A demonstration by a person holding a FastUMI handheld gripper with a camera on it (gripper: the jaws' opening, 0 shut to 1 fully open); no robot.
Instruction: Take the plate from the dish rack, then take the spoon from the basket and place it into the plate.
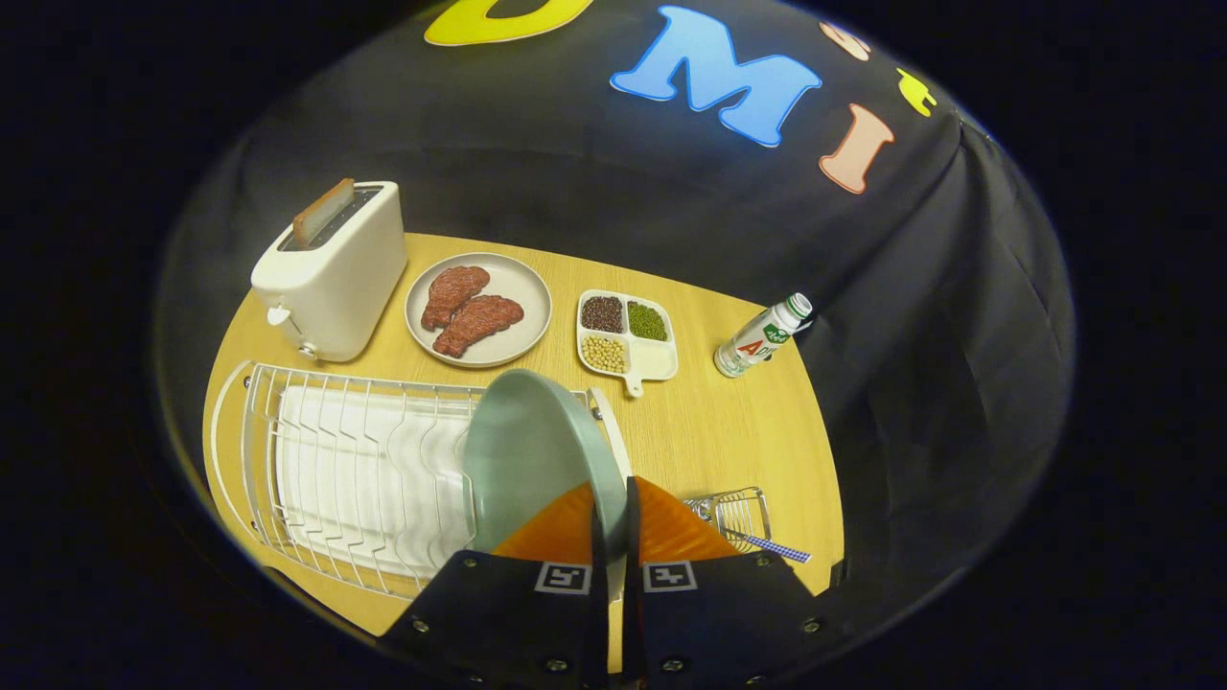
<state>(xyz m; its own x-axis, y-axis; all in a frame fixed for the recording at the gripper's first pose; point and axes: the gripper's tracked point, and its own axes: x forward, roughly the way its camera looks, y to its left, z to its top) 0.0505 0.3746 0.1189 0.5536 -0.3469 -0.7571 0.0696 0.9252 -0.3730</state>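
Observation:
A pale green plate (532, 460) stands on edge, its rim pinched between the two fingers of my gripper (613, 508), which is shut on it. It hangs over the right end of the white wire dish rack (335, 460). Whether it still touches the rack I cannot tell. Just right of the fingers sits a small wire basket (733, 508), and a spoon with a blue checked handle (776, 548) sticks out of it toward the table's edge.
On the wooden table (729, 431) beyond the rack stand a white toaster (331, 273) with toast, a plate with two pieces of meat (479, 309), a divided dish of beans (626, 333) and a small bottle (762, 335). Bare wood lies between the divided dish and the basket.

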